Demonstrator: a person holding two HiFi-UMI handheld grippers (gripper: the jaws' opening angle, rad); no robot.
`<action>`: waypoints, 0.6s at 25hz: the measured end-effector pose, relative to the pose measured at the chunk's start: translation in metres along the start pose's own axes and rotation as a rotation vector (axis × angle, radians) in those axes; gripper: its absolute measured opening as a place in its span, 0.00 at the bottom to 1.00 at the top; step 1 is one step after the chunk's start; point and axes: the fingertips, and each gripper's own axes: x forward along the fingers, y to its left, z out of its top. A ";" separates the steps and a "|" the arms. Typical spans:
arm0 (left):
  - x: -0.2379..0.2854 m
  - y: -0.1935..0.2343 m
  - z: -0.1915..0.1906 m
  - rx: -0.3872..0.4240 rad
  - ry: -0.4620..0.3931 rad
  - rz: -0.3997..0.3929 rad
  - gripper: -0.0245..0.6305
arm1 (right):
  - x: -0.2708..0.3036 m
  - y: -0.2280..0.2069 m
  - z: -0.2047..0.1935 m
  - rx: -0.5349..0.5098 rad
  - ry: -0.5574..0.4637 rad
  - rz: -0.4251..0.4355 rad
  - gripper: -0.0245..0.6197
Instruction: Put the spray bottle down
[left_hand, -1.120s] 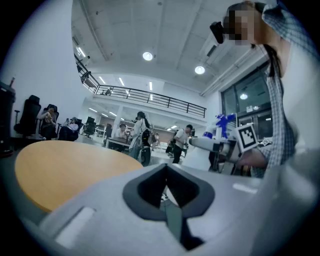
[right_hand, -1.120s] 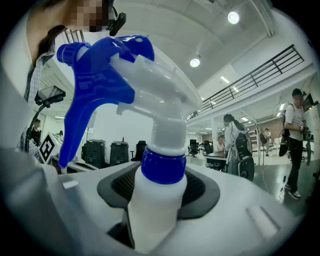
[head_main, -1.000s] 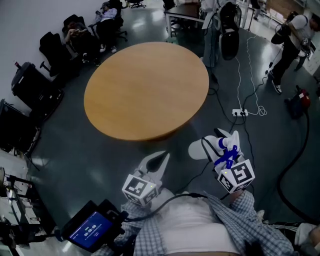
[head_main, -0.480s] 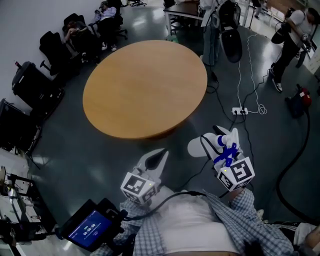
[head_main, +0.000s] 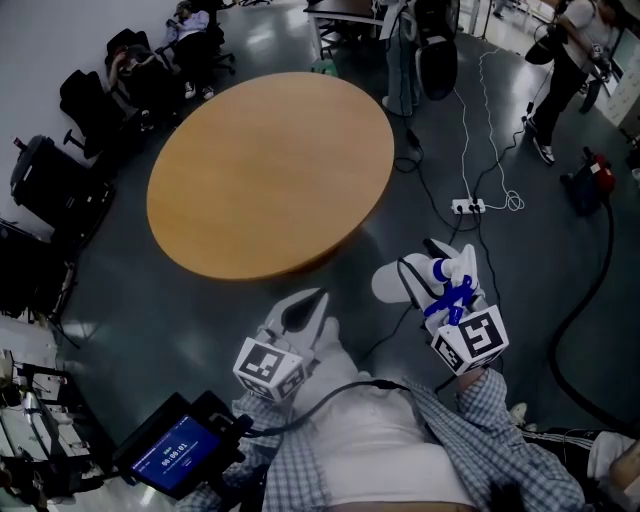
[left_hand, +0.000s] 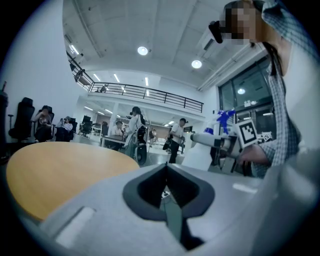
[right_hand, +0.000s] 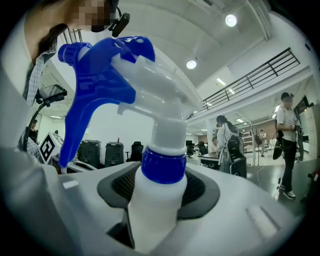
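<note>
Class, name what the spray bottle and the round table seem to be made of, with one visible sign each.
The spray bottle: probably plastic, matte white body, glossier blue trigger and collar with moulded shapes. The round table: wood or wood-look laminate, smooth, satin; even tan colour with soft sheen.

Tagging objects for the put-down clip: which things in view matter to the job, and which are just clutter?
Job: spray bottle, held by right gripper; round table, likely landing spot.
Lying about: power strip; office chairs; left gripper, shut, empty.
</note>
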 end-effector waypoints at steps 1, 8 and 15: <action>0.002 0.003 0.001 0.000 0.001 -0.004 0.04 | 0.000 -0.002 -0.001 0.003 0.000 -0.013 0.37; 0.026 0.034 0.011 -0.003 0.007 -0.024 0.04 | 0.024 -0.031 0.000 -0.027 0.018 -0.077 0.37; 0.062 0.076 0.037 -0.015 -0.012 -0.061 0.04 | 0.083 -0.072 0.010 -0.047 0.013 -0.105 0.37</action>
